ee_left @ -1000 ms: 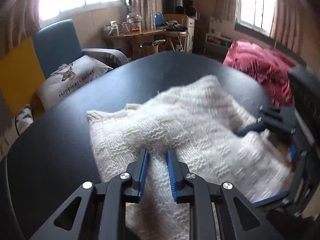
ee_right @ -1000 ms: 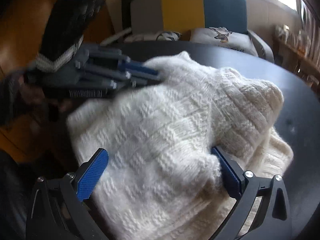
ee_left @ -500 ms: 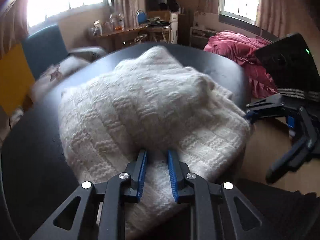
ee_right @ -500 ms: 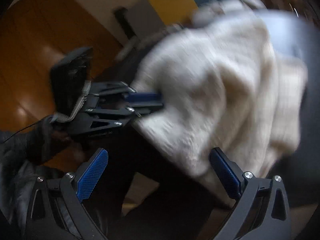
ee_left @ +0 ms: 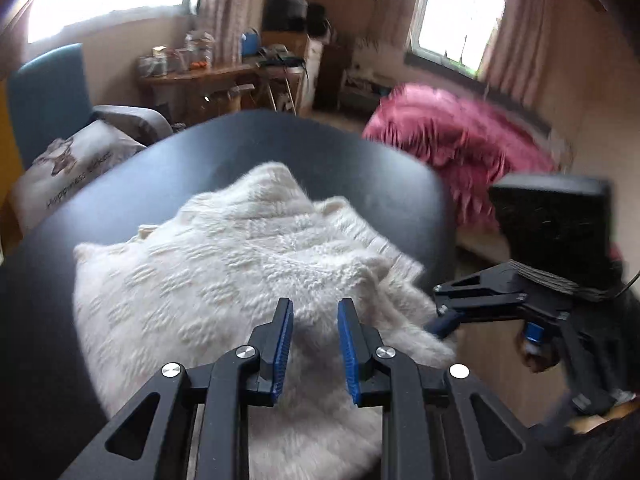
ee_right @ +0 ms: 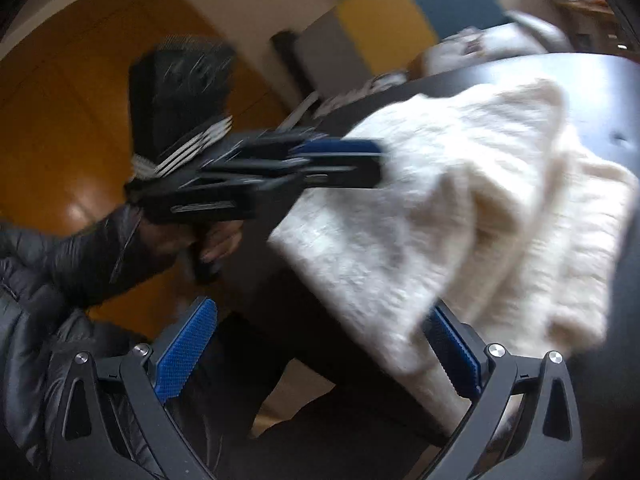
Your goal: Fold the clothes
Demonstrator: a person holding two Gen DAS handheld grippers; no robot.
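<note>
Left gripper (ee_left: 314,346) stood slightly parted over the white knit sweater (ee_left: 224,280), pinching nothing; right gripper (ee_right: 320,354) was spread wide at its near edge. Sweater lay bunched in layers on the black table (ee_left: 360,160), apparently partly folded. Cushion (ee_left: 68,168) read "Happiness", remainder blurred.

A white knitted sweater (ee_left: 224,280) lies bunched on a dark counter (ee_left: 360,160) in a sunlit room.
The left hand-held gripper (ee_left: 314,344) hovers over the knit's near edge, its blue pads slightly parted with nothing between them; the right hand-held gripper (ee_left: 444,326) sits at the sweater's right edge, off the counter's side; a pink blanket (ee_left: 452,140) lies beyond; a printed cushion (ee_left: 68,172) rests on a blue armchair (ee_left: 48,92).
</note>
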